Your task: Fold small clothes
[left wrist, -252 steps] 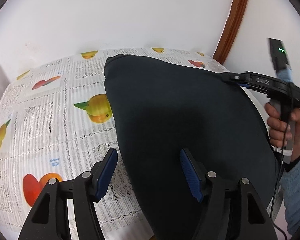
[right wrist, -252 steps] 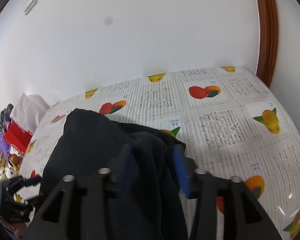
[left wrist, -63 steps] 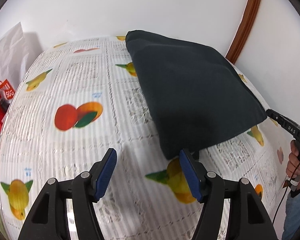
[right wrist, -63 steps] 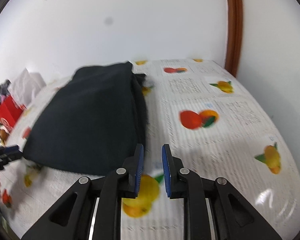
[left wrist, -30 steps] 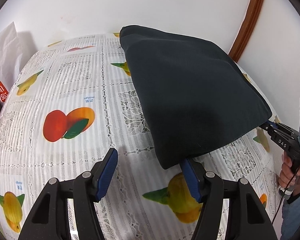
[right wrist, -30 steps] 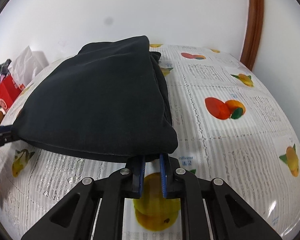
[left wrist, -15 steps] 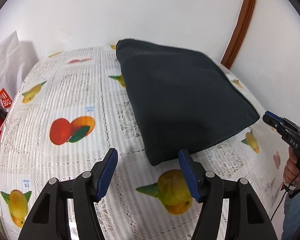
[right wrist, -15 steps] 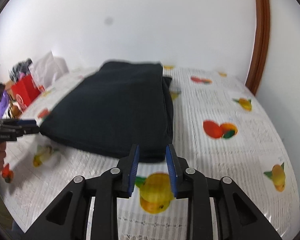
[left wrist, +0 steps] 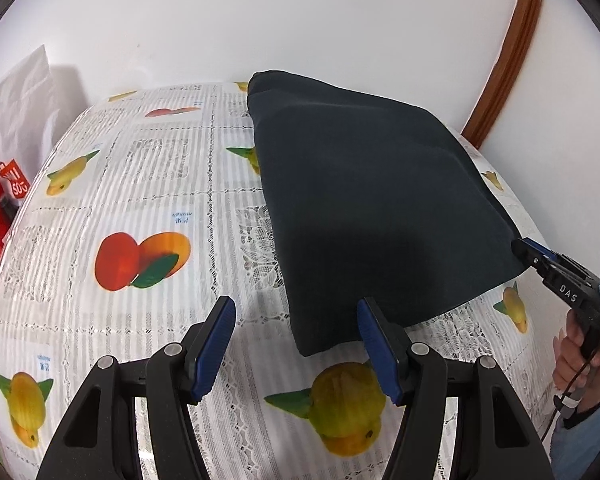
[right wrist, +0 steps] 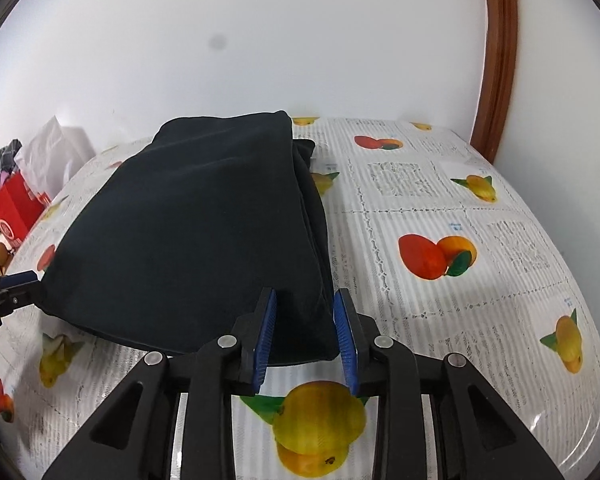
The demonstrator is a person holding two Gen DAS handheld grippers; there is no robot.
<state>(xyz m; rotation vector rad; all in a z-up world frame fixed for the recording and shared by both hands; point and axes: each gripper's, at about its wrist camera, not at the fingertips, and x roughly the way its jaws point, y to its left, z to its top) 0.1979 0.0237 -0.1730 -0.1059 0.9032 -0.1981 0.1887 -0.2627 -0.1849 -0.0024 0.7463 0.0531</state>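
Note:
A dark folded garment (left wrist: 372,208) lies flat on the fruit-print tablecloth (left wrist: 148,184). My left gripper (left wrist: 296,342) hovers open over the cloth, and the garment's near corner shows just inside its right finger. In the right wrist view the garment (right wrist: 204,232) fills the left half of the table. Its near right corner sits between the pads of my right gripper (right wrist: 305,334), whose jaws stand apart and do not press it. The right gripper's tip (left wrist: 534,254) shows at the garment's right corner. The left gripper's tip (right wrist: 12,284) shows at its left corner.
A white paper bag (left wrist: 20,112) and a red bag (left wrist: 0,196) stand off the table's left side. A white wall backs the table, with a brown door frame (left wrist: 512,52) at the right. A person's hand (left wrist: 580,356) holds the right gripper's handle.
A second ago the right gripper was pinched on the garment's corner; its jaws have since parted and it has backed off slightly. The left gripper stays open in about the same place.

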